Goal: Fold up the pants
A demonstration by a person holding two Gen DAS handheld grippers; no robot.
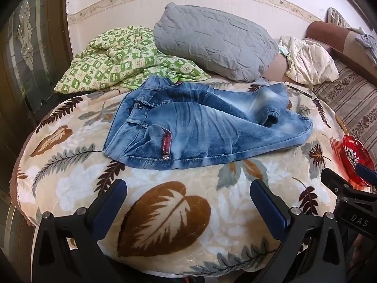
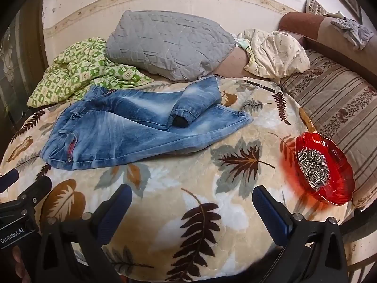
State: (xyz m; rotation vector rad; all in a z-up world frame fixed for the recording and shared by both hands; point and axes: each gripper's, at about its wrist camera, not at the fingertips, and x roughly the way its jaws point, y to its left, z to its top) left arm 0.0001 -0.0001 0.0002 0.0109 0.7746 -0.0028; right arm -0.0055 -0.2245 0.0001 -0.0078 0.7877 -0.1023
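Jeans (image 1: 200,129) on blanket (image 1: 165,212) already folded approx. in half — legs doubled back, maybe 1 more fold left; left gripper (image 1: 188,202) & right gripper (image 2: 192,208) both spread, holding nothing.

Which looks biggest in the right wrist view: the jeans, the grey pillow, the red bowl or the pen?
1. Jeans, the largest patch.
2. Grey pillow, lying farther back, so its true size might be closer to the jeans.
3. Red bowl of sunflower seeds, nearer the camera.
4. Pen, smallest.
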